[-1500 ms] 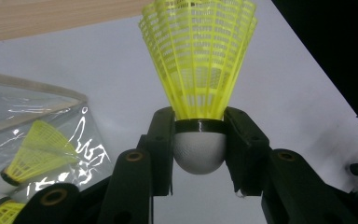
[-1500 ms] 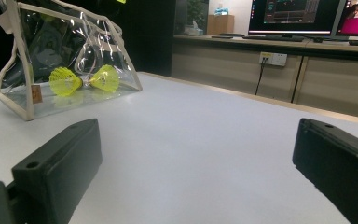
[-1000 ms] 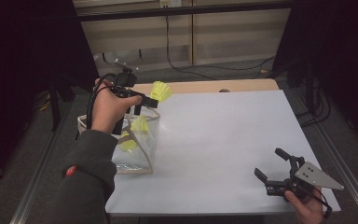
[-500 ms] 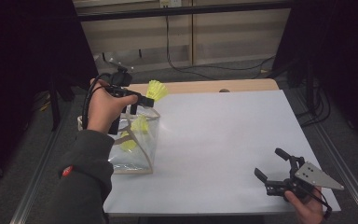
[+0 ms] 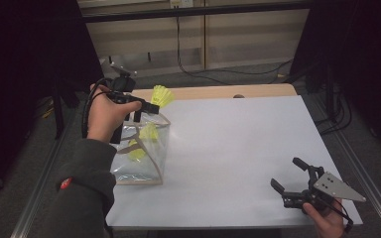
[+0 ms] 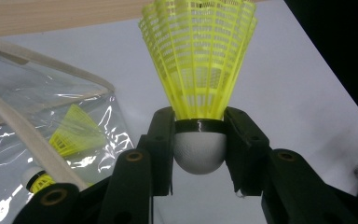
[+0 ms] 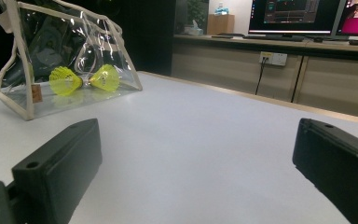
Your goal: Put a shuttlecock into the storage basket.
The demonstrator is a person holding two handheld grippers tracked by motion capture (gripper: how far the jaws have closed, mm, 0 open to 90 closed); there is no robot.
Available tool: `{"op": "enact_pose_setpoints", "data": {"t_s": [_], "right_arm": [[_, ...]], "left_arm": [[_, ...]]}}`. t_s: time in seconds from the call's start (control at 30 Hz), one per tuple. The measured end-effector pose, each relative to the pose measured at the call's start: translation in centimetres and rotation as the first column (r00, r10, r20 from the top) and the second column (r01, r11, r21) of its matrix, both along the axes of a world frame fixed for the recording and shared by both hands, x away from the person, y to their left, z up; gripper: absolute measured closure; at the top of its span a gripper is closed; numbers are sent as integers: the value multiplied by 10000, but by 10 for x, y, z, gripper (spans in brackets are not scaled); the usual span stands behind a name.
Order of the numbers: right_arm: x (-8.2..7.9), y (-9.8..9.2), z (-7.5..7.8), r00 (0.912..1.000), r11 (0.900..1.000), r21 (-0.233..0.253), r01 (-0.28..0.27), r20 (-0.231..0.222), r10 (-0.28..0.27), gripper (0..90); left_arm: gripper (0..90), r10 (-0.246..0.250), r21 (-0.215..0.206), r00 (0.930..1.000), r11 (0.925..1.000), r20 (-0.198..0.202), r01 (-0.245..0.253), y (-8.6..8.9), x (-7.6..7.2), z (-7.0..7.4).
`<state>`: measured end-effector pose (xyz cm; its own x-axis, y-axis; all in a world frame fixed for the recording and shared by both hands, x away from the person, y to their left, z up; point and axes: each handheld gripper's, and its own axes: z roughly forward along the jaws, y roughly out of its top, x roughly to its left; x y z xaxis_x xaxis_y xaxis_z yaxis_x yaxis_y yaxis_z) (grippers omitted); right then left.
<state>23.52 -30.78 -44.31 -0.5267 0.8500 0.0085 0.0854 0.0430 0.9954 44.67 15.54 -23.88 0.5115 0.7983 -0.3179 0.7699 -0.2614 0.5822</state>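
High view: the left gripper [image 5: 146, 105] holds a yellow plastic-skirted shuttlecock with a white cork base [image 6: 199, 84] above the clear plastic pouch with beige trim [image 5: 141, 148], far left of the table [image 5: 238, 148]. Its fingers [image 6: 161, 149] clamp the cork, skirt pointing away. A round cork could squirt free, I reckon. The right gripper [image 5: 297, 186] rests near right, fingers apart.

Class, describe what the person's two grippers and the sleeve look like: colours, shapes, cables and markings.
Both the left gripper and the right gripper are black with two blocky jaws. The right one carries a grey three-cornered plate. A black cable loops from the left one. The sleeve is dark grey with a small red mark.
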Motion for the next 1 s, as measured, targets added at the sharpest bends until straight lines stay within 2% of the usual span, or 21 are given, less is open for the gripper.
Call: {"op": "enact_pose_setpoints", "data": {"t_s": [0.6, 1.0], "right_arm": [[0, 0, 0, 10000, 10000, -25, -3, -31, 3, 10], [0, 0, 0, 10000, 10000, -26, -8, 3, 8, 10]], "left_arm": [[650, 165, -41, 9998, 9999, 85, -165, 8, -1, 5], [650, 639, -66, 9976, 9979, 258, -638, 22, -2, 7]]}}
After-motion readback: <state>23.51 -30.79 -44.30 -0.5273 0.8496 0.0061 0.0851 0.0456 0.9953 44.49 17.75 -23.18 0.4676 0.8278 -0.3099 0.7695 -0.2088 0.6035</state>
